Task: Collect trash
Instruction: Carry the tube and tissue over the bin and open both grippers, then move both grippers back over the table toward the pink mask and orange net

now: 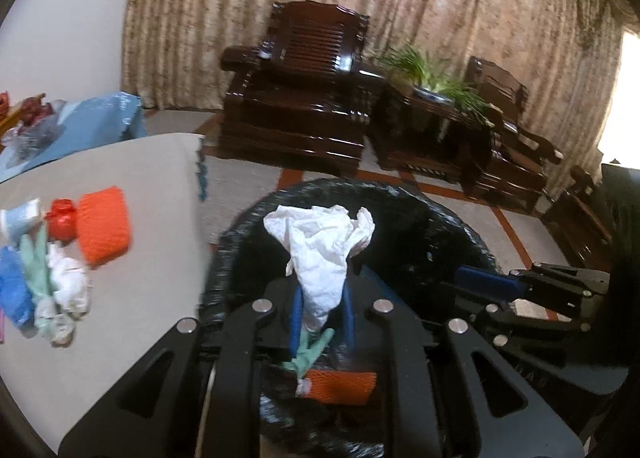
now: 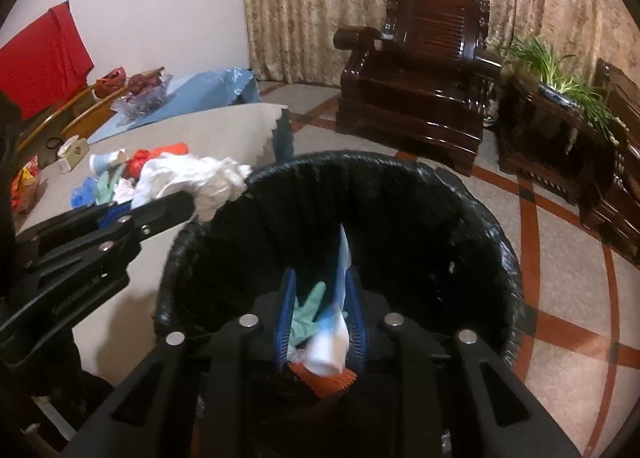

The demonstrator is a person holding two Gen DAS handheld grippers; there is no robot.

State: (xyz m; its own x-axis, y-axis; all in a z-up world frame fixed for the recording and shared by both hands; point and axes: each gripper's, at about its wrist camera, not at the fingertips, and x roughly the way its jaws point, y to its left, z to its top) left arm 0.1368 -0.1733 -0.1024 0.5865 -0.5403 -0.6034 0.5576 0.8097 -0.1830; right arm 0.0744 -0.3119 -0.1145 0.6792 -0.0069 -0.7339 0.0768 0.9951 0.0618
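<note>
While two tongs hover, one bin holds one orange net.

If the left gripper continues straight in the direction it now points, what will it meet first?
Probably the far inner wall of the black bin liner. The left gripper holds white crumpled paper over the open bin; depth is uncertain.
</note>
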